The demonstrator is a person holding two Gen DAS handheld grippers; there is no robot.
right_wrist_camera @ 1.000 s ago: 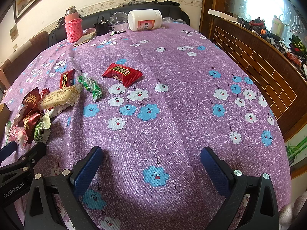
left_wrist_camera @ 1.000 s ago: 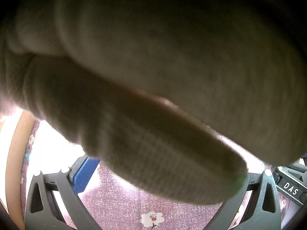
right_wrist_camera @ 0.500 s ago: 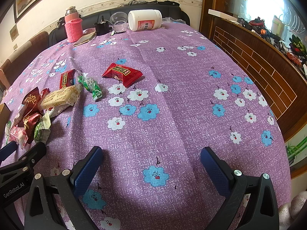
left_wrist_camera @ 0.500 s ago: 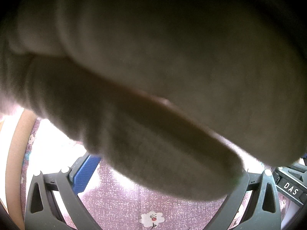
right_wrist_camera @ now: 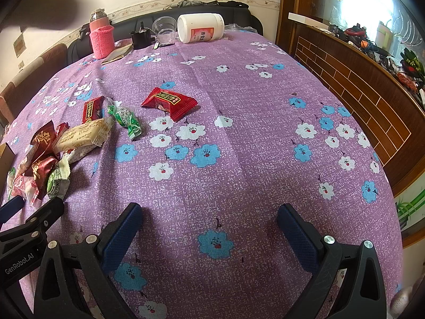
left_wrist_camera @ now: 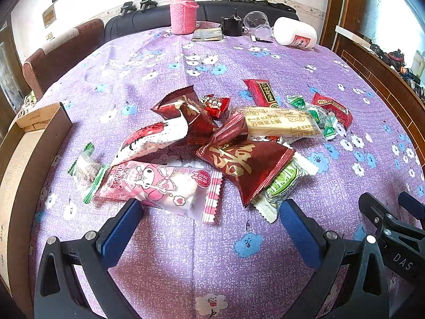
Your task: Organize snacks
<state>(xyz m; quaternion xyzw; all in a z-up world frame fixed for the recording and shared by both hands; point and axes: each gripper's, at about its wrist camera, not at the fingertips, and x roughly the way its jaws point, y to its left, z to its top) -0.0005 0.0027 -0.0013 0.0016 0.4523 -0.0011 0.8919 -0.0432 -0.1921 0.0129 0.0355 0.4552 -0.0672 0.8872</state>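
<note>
The left gripper (left_wrist_camera: 209, 215) sits at the bottom of its frame with its jaws spread wide and nothing between them, low over the purple cloth (left_wrist_camera: 164, 260). Just beyond its fingertips lies the snack heap: a pink pack (left_wrist_camera: 159, 183) at lower centre, a dark red pack (left_wrist_camera: 244, 164) right of it overlapping a green-and-white pack (left_wrist_camera: 281, 186), and a yellow bar (left_wrist_camera: 284, 125) further up. A cardboard box (left_wrist_camera: 18, 159) lines the left edge.

The right gripper (right_wrist_camera: 209, 215) is likewise wide open and empty, over bare cloth at the bottom of its frame. A lone red pack (right_wrist_camera: 170, 102) lies upper left of centre, well apart from it; the heap (right_wrist_camera: 53, 154) is at the left edge. A pink bottle (right_wrist_camera: 101, 38) and white jar (right_wrist_camera: 200, 28) stand at the top.
</note>
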